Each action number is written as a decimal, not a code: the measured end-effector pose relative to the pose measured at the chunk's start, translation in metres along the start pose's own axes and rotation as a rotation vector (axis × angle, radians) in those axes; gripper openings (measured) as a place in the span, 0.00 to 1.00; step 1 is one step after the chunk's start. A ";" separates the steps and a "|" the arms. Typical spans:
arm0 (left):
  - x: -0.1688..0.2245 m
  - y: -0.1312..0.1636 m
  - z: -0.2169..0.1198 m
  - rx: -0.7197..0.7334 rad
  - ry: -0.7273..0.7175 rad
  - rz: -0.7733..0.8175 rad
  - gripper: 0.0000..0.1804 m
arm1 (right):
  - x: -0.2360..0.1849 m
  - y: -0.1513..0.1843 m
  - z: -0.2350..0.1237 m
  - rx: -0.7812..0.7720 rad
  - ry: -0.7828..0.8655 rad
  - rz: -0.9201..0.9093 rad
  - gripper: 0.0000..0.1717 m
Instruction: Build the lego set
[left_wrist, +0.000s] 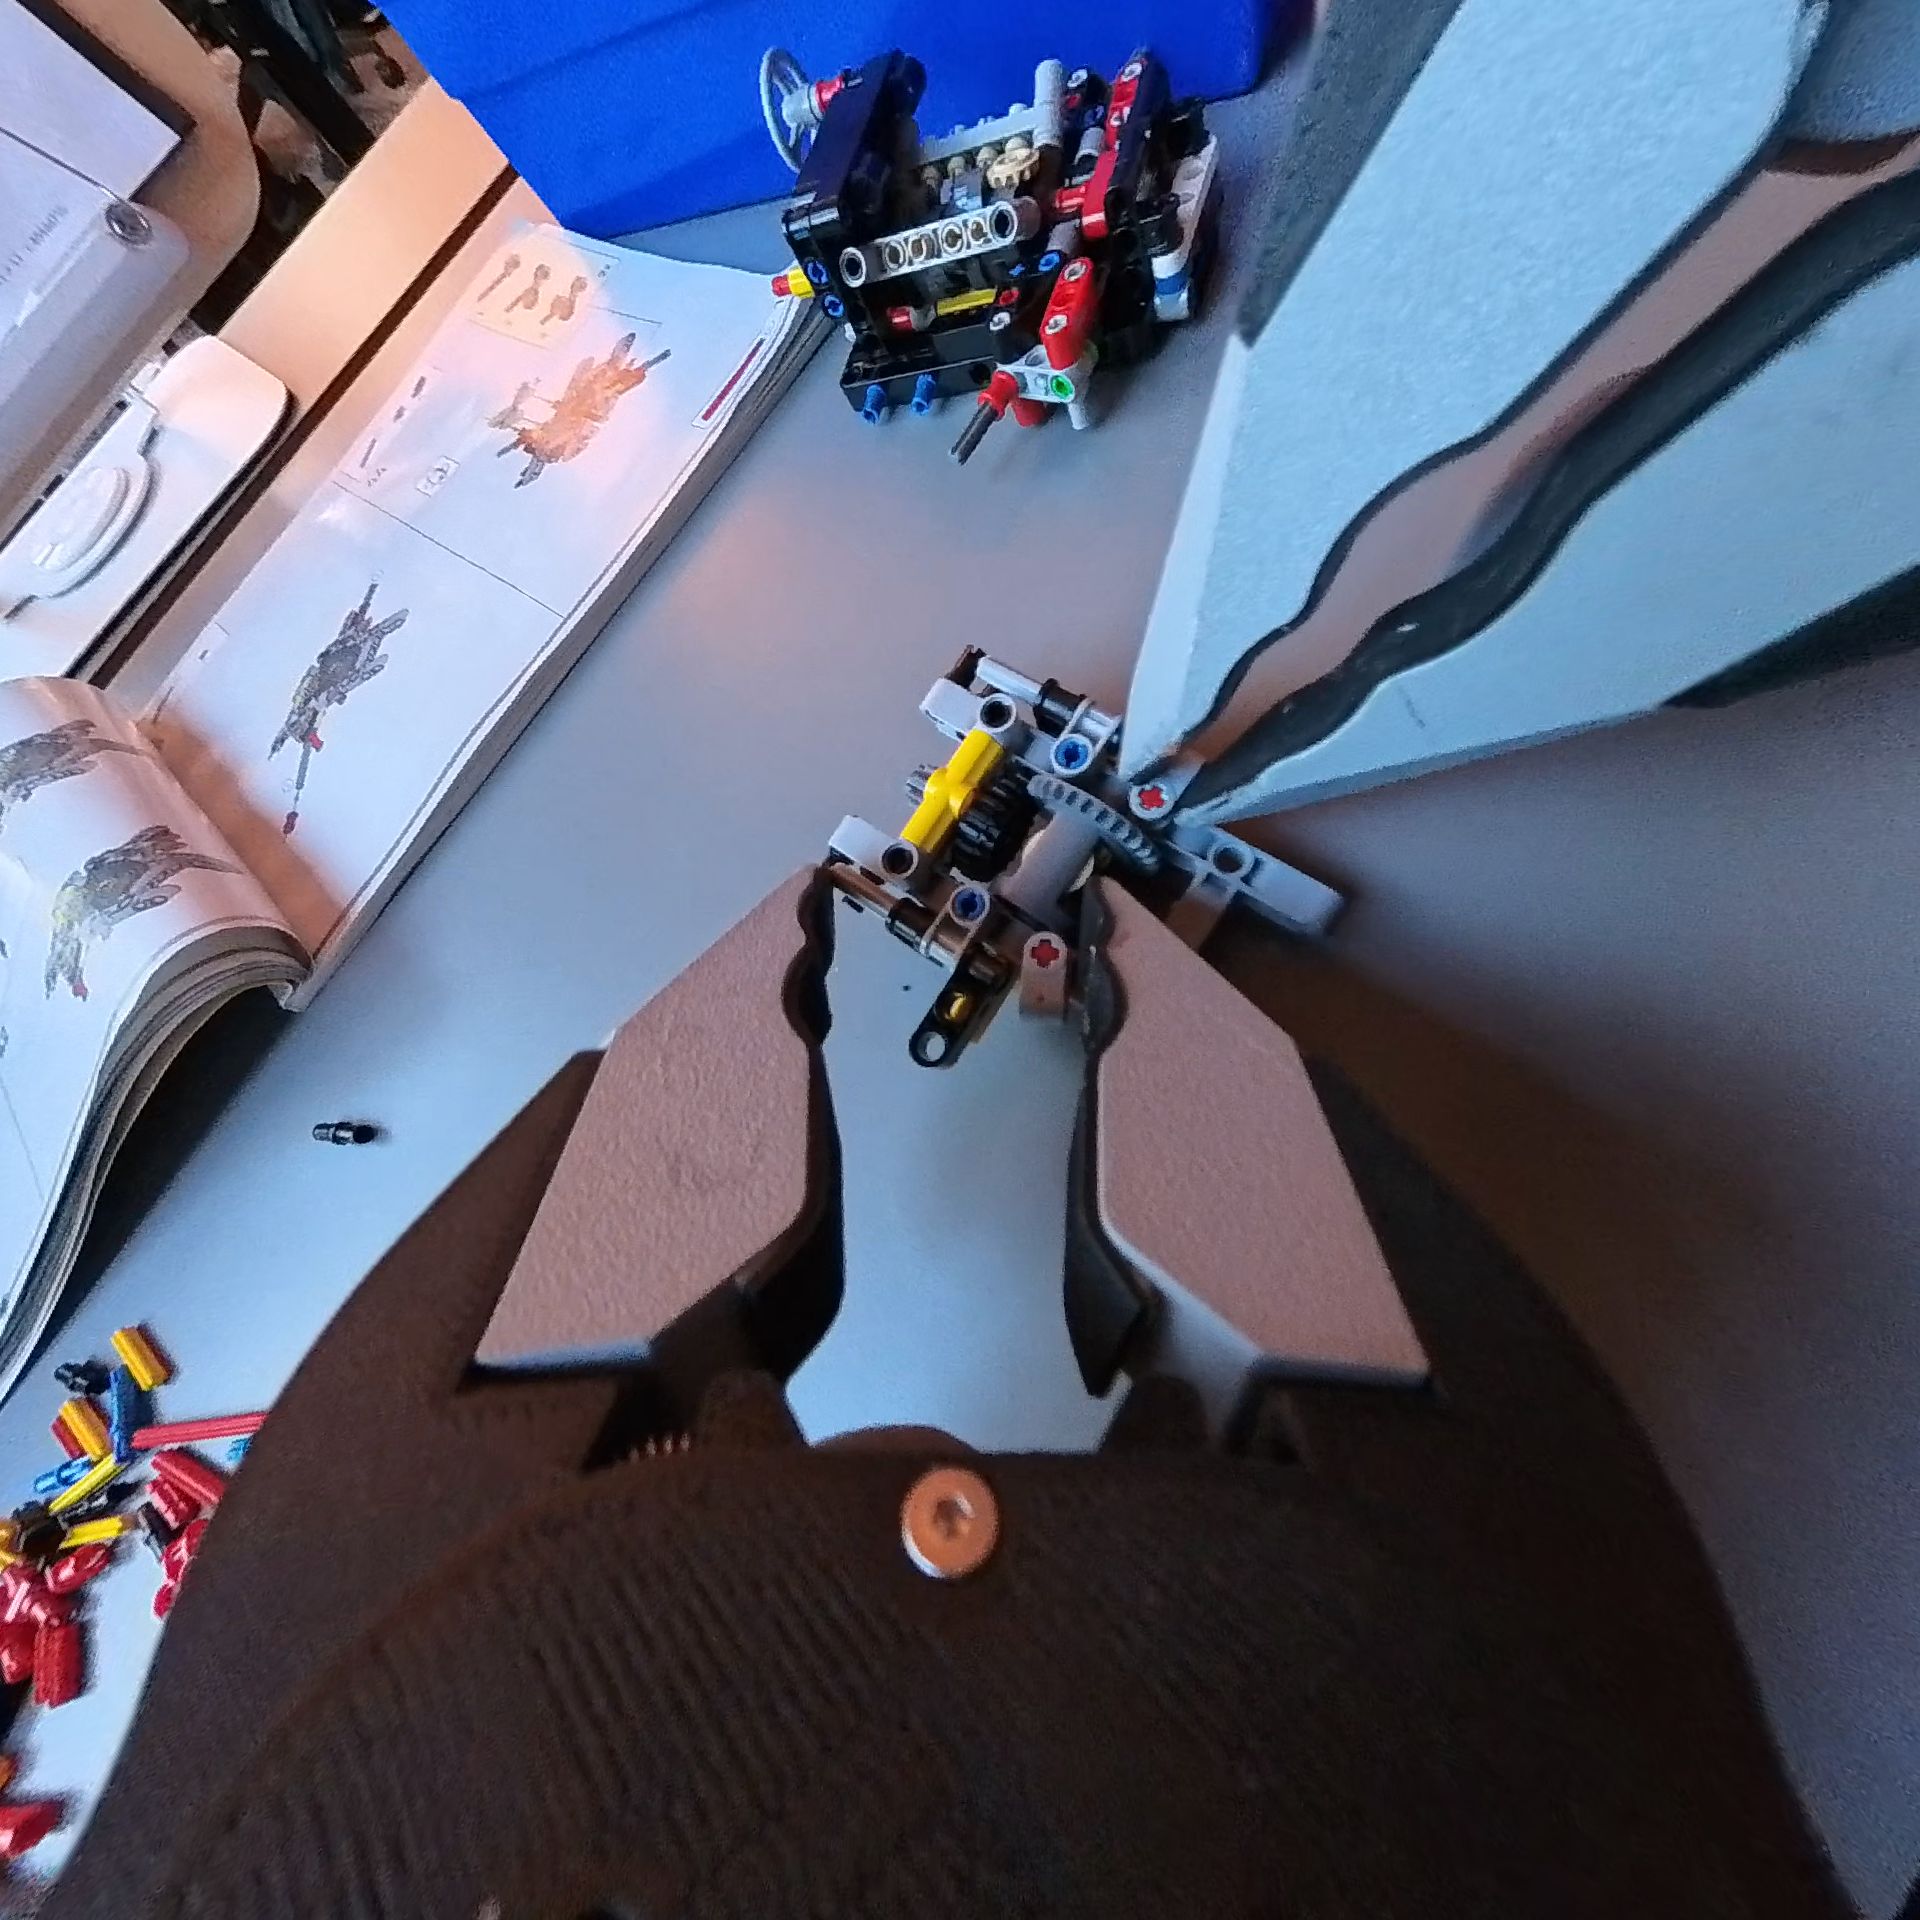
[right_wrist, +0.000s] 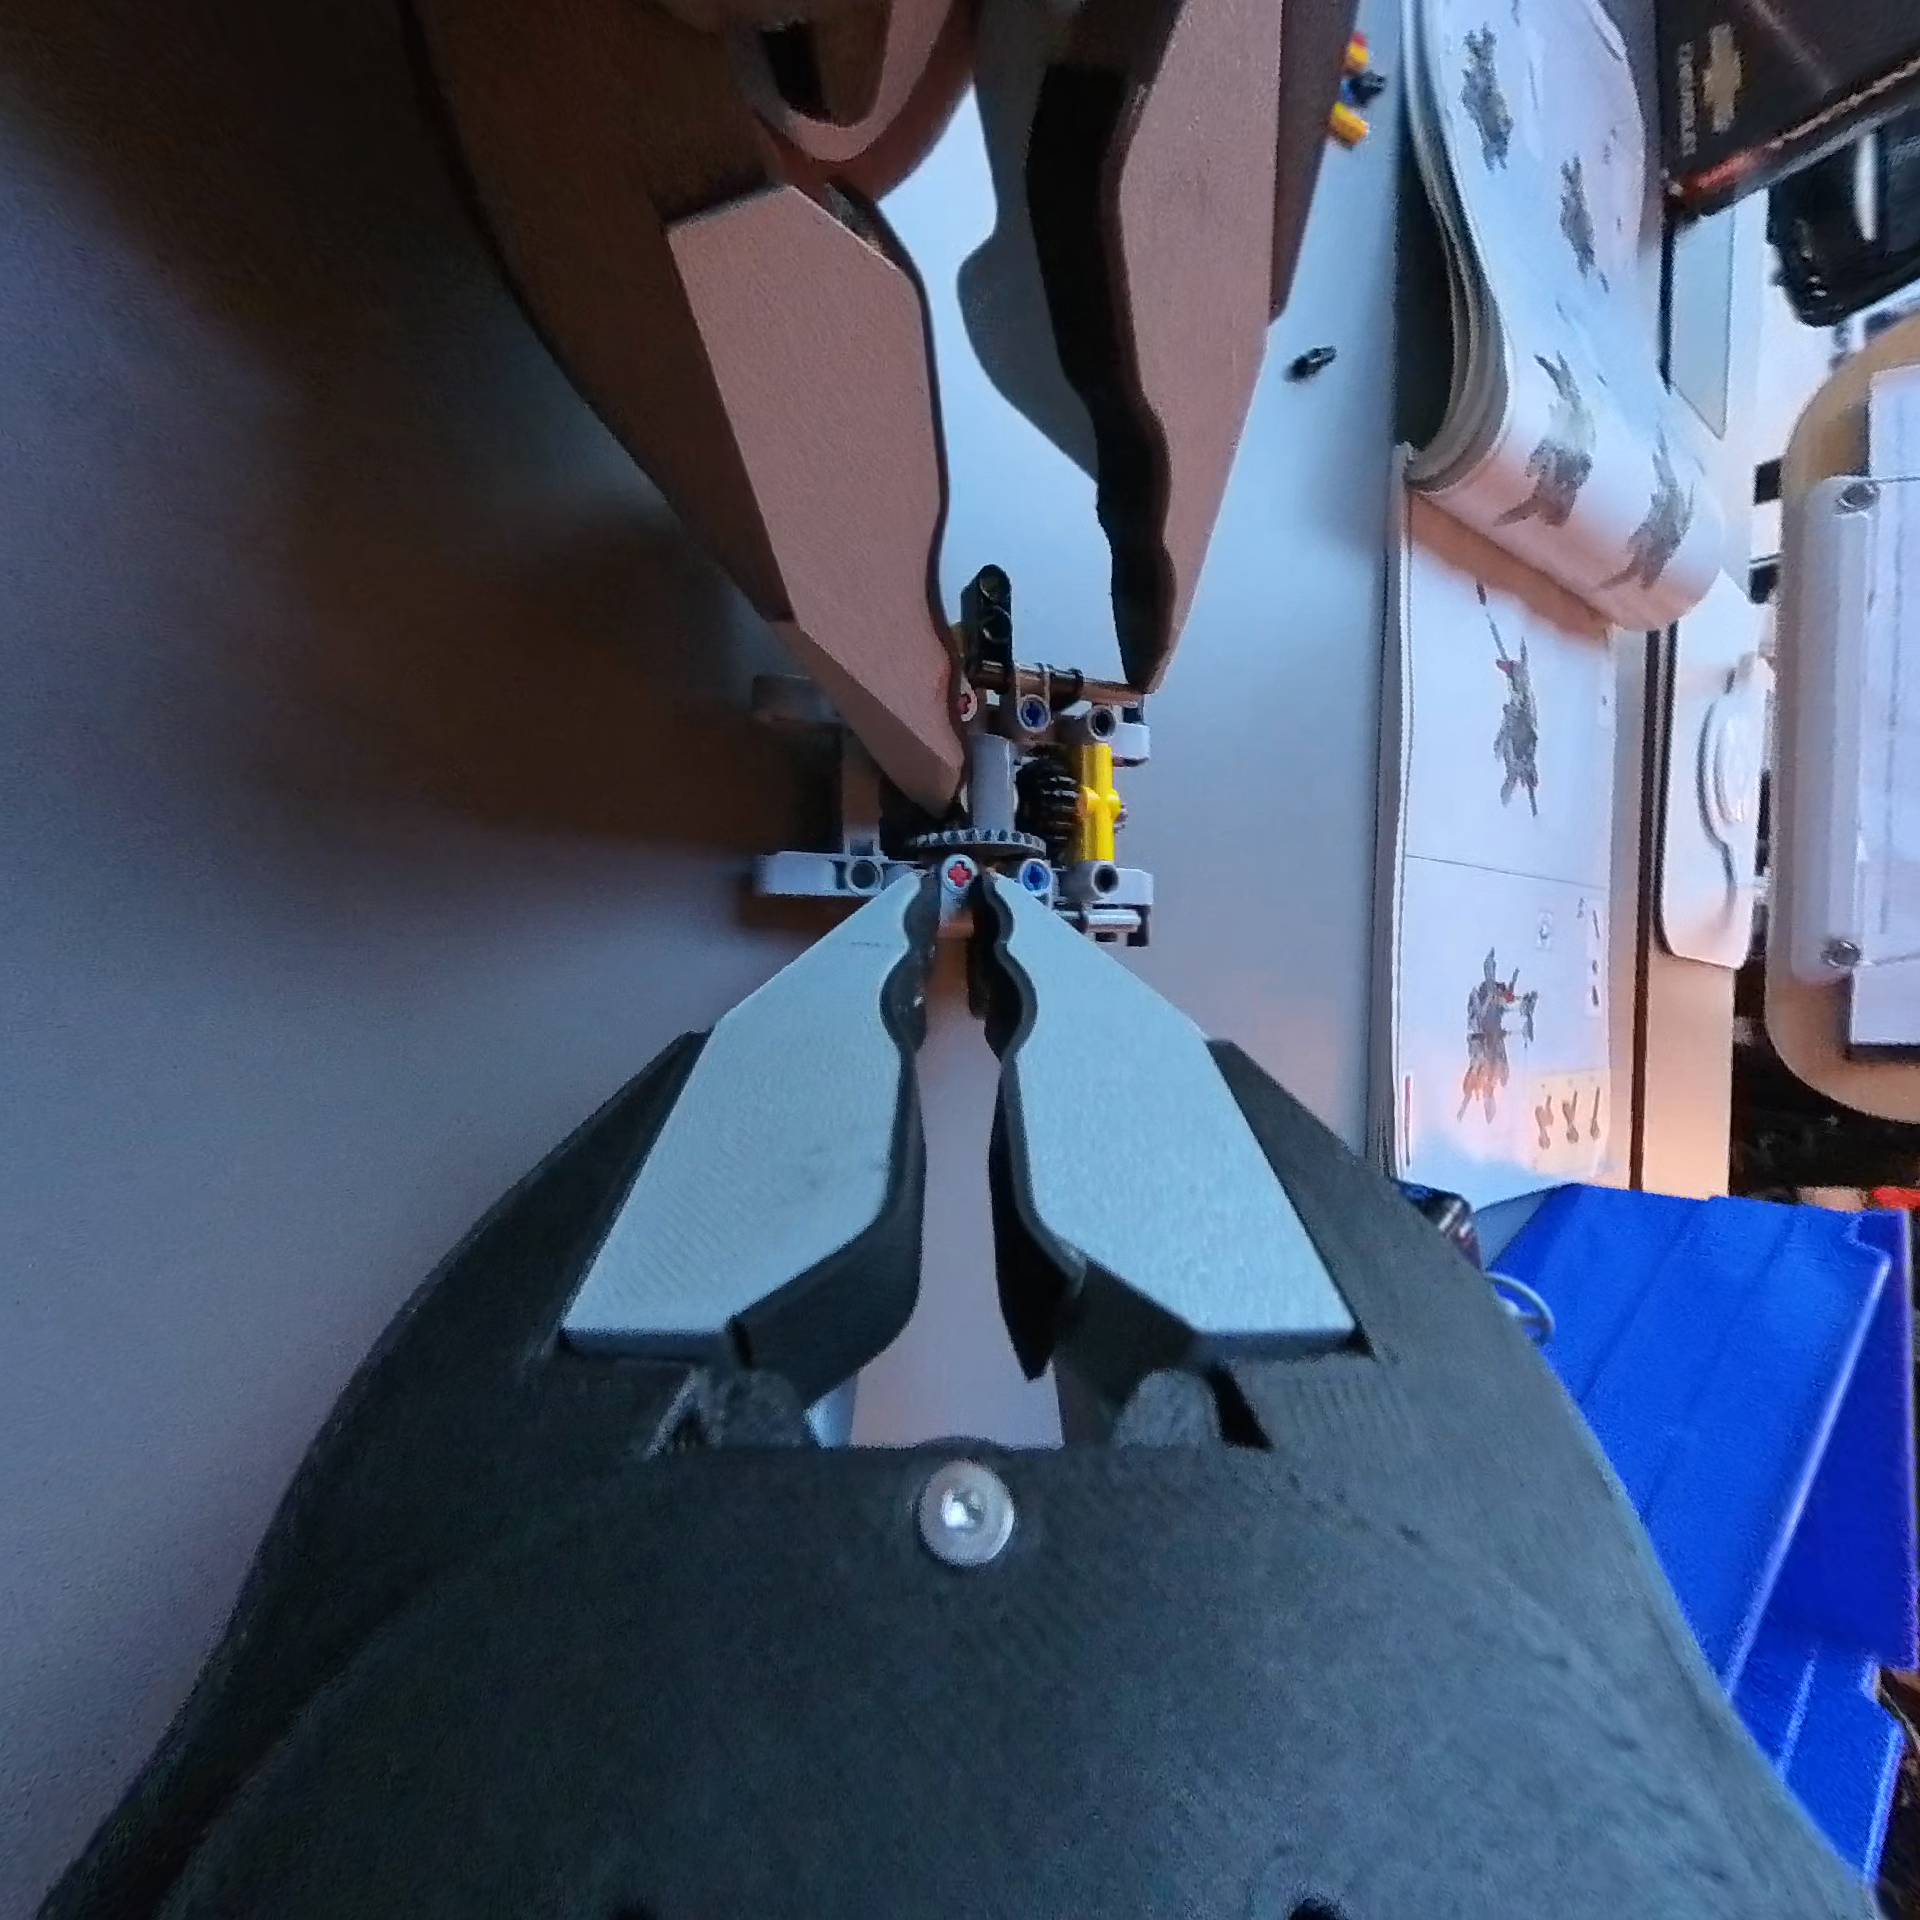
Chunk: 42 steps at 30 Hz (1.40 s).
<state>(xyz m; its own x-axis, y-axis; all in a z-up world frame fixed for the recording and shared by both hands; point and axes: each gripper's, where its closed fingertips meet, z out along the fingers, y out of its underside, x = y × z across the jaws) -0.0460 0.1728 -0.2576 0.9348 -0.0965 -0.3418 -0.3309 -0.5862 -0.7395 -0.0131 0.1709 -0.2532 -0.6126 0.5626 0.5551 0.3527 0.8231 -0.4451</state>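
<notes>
Grey, yellow and black plastic makes up the small gear assembly (left_wrist: 1023, 821) that is sitting on the table (left_wrist: 727, 644) between both grippers. The left gripper (left_wrist: 961, 914) is gripping it, its tan fingers (left_wrist: 717, 1091) spread around its near end and pressing its sides. The right gripper (right_wrist: 958, 902) is pinching a small grey connector with a red cross axle (right_wrist: 957, 873) on the assembly's far side. A larger brick model (left_wrist: 997, 249) is standing near an open instruction booklet (left_wrist: 447, 540), with loose pieces (left_wrist: 94, 1475) lying nearby.
</notes>
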 end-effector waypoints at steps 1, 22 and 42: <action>0.000 0.000 0.000 -0.001 -0.007 0.001 0.25 | 0.000 0.000 0.000 0.002 0.015 0.016 0.02; 0.005 0.005 -0.005 -0.016 0.029 -0.040 0.17 | 0.005 -0.002 -0.004 0.176 0.143 0.259 0.12; 0.005 0.014 -0.042 -0.017 0.292 -0.200 0.31 | -0.001 0.012 -0.033 0.368 0.073 0.288 0.10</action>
<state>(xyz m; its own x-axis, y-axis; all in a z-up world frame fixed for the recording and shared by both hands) -0.0401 0.1301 -0.2450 0.9792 -0.2025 -0.0092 -0.1374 -0.6298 -0.7645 0.0149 0.1832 -0.2357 -0.4705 0.7791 0.4142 0.2190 0.5579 -0.8005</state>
